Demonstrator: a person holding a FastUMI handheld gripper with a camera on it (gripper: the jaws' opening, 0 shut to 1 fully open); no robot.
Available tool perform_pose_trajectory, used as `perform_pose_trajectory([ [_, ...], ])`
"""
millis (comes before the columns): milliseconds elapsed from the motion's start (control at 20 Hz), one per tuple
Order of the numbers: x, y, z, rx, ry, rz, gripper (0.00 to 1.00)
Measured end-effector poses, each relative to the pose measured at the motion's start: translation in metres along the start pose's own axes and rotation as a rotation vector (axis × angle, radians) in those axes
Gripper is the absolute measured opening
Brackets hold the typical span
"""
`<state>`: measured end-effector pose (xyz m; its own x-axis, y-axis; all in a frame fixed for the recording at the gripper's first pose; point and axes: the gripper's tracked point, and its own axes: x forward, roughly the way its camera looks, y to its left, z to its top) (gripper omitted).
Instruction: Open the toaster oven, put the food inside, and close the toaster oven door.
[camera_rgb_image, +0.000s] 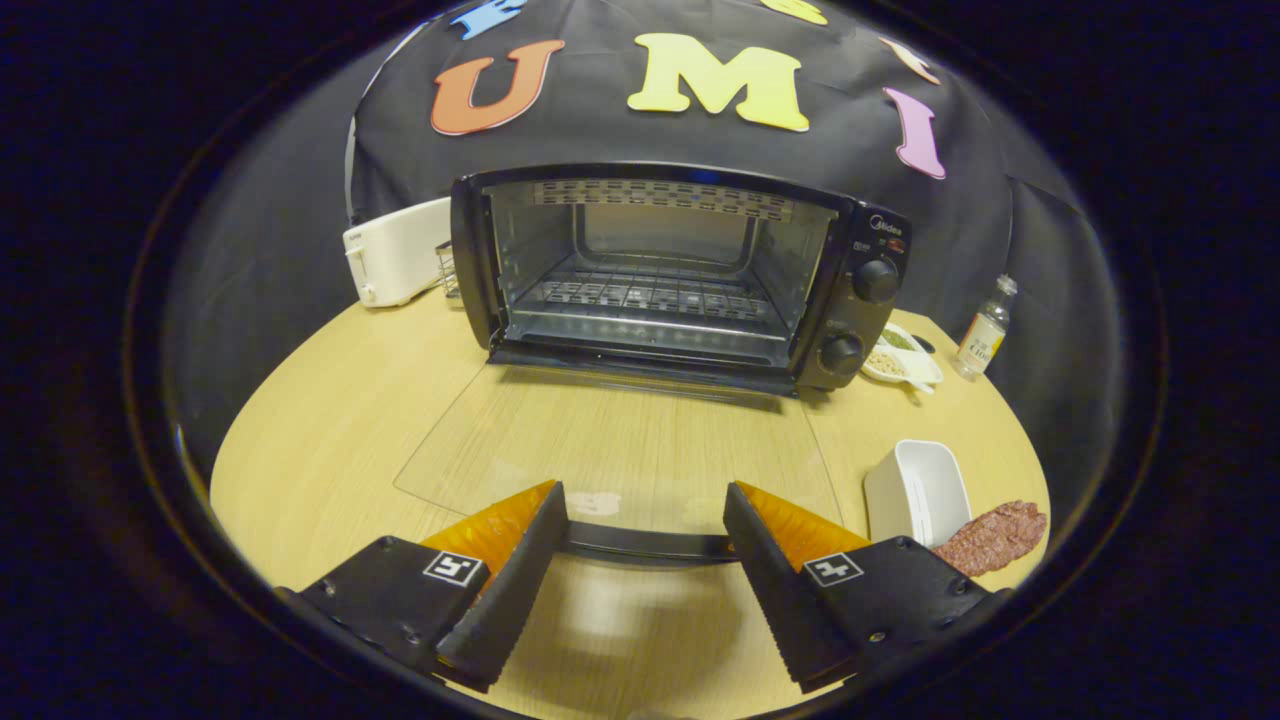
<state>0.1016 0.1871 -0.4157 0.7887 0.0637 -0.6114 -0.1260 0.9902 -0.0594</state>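
The black toaster oven (850, 250) stands at the back of the wooden table with its glass door (620, 440) folded down flat toward me. Its cavity is bare, with a wire rack (645, 295) inside. The door's black handle (645, 545) runs across the gap between my fingers. My gripper (645, 505) is open, its two fingers spread wide and touching nothing that I can make out. A flat reddish-brown meat patty (995, 535) lies on the table to the right of my right finger, next to a white rectangular dish (920, 490).
A white toaster (395, 250) sits left of the oven. Right of the oven are a small white dish of seeds (900, 355) and a clear bottle (985, 330). The round table edge (230, 440) curves close on both sides.
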Motion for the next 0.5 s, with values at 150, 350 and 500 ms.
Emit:
perform_pose_trajectory([
  [150,-0.008,-0.007,0.007,-0.017,0.006,0.034,1.00],
  [350,-0.032,-0.069,0.037,-0.054,-0.055,0.043,1.00],
  [500,-0.047,-0.143,0.058,-0.040,-0.077,-0.001,1.00],
])
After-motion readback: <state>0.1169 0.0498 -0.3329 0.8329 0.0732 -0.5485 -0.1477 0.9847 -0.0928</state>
